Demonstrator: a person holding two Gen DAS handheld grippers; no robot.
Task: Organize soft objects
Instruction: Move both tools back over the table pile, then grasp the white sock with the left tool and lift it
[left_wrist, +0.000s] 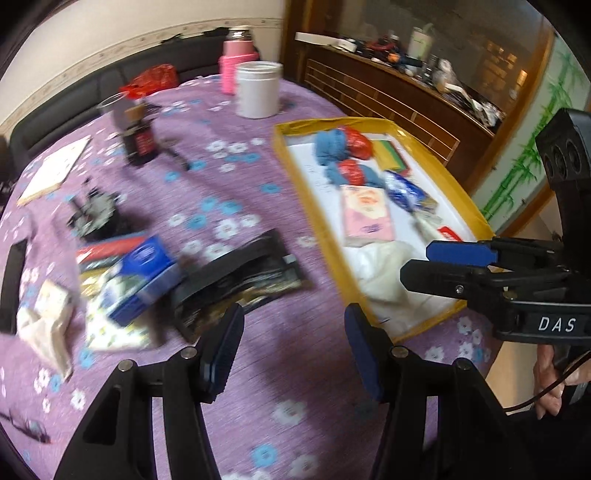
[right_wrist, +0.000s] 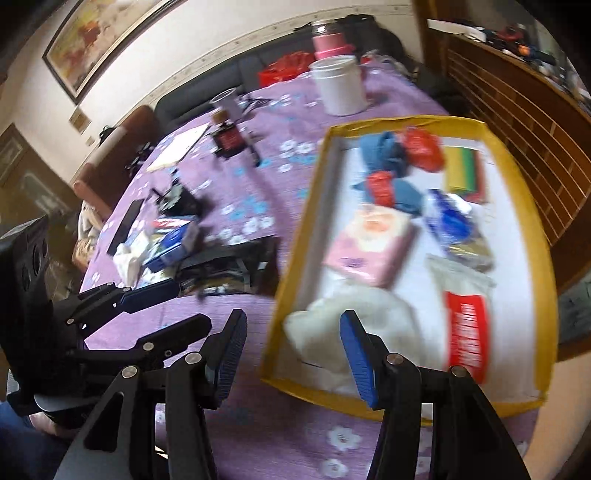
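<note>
Two open tools (left_wrist: 293, 347) (right_wrist: 293, 350), one yellow tray (right_wrist: 291, 258), two blue-red bundles (right_wrist: 391, 188)

Both views motion-smeared. Print on the pink tissue pack (right_wrist: 369, 245) inside the yellow-rimmed cardboard tray (right_wrist: 295, 236) is unreadable; so is the white lettering on the red-labelled packet (right_wrist: 466, 339) beside it. Heap of boxes and wrappers (left_wrist: 140, 280) left of the tray: a blur, items indistinguishable. White cloth (right_wrist: 332, 332) at the tray's near end partly hidden behind a blue finger pad (right_wrist: 356, 354).
</note>
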